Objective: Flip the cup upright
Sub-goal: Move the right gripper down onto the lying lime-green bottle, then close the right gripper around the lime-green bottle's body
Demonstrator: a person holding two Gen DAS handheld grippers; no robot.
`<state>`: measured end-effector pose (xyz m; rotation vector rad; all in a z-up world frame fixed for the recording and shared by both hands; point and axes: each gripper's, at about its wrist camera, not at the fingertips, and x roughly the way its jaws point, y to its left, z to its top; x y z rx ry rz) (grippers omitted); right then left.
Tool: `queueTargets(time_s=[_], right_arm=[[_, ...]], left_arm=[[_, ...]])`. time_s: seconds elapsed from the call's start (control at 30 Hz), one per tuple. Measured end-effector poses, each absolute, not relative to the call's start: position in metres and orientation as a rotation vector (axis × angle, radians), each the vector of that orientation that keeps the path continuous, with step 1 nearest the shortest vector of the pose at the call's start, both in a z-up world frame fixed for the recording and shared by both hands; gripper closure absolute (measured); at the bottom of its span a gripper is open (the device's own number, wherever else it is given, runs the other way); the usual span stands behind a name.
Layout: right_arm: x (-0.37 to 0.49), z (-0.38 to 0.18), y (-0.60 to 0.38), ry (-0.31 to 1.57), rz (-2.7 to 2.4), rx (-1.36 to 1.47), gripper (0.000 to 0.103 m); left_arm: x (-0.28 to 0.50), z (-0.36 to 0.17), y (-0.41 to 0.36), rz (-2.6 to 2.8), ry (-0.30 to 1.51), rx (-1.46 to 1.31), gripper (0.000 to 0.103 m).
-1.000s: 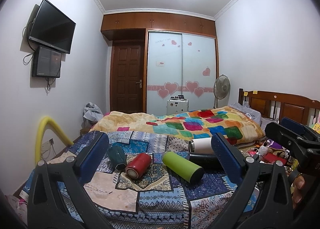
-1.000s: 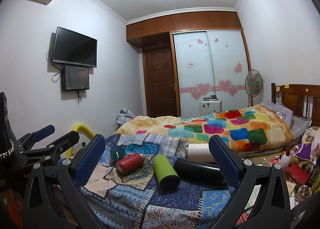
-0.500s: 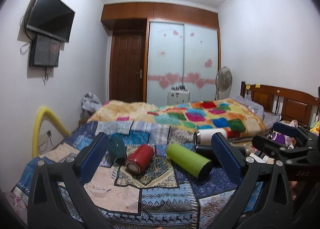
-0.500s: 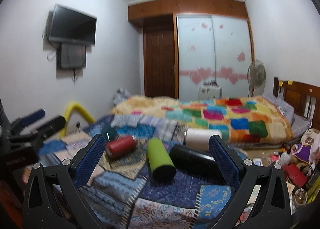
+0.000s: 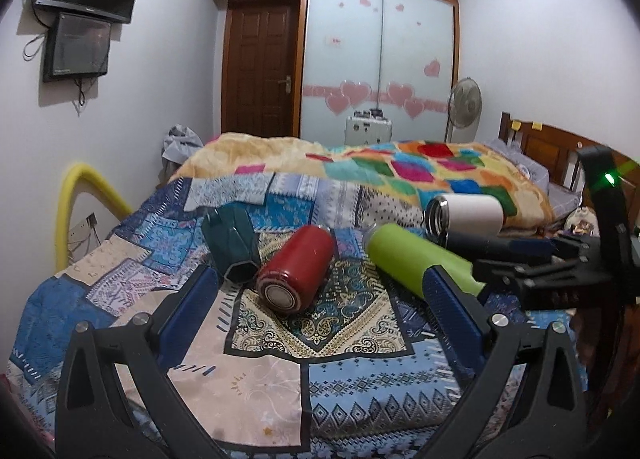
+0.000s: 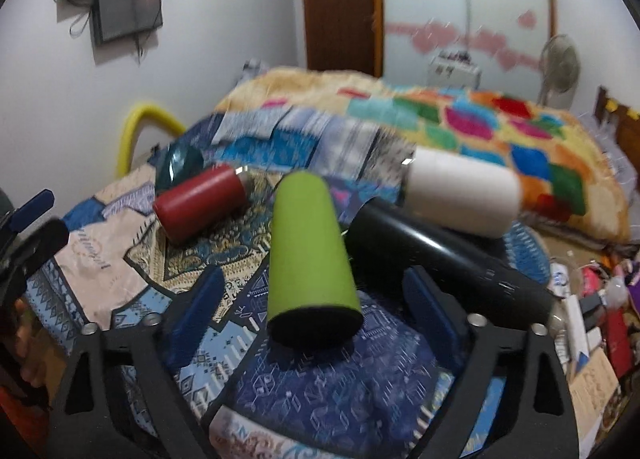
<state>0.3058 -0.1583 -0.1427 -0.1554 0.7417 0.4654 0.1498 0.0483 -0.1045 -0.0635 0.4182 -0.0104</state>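
Several cups lie on their sides on the patchwork bedspread (image 5: pixel 264 371): a dark teal faceted cup (image 5: pixel 232 245), a red cup (image 5: pixel 298 273), a green cup (image 5: pixel 416 263), a black cup (image 6: pixel 444 271) and a white cup (image 5: pixel 466 215). My left gripper (image 5: pixel 322 315) is open, just short of the red cup's base. My right gripper (image 6: pixel 312 311) is open, its blue pads either side of the green cup's near end (image 6: pixel 312 255), not touching. The right gripper also shows at the right of the left wrist view (image 5: pixel 556 271).
A colourful quilt (image 5: pixel 400 171) lies heaped behind the cups. A yellow padded rail (image 5: pixel 76 211) stands at the bed's left. The wooden headboard (image 5: pixel 560 155) and floor clutter (image 6: pixel 592 319) are to the right. A fan (image 5: pixel 464 103) and wardrobe stand at the back.
Both grippers have moved forward and down toward the cups. The right gripper now straddles the green cup's near end; the left has closed in on the red cup. The cups have not moved.
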Motion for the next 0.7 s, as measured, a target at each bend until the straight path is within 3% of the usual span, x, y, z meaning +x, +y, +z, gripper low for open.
queueTargets(time_s=[0.2, 0.7], right_arm=[[0.34, -0.158, -0.14, 0.883, 0.54, -0.2, 0.037], [0.38, -0.188, -0.111, 1.124, 0.575, -0.277, 0.037]], left_arm=[[0.168, -0.117, 0.044, -0.037, 0.448, -0.046, 0.0], [0.176, -0.133, 0.047, -0.077, 0.475, -0.07, 0.0]])
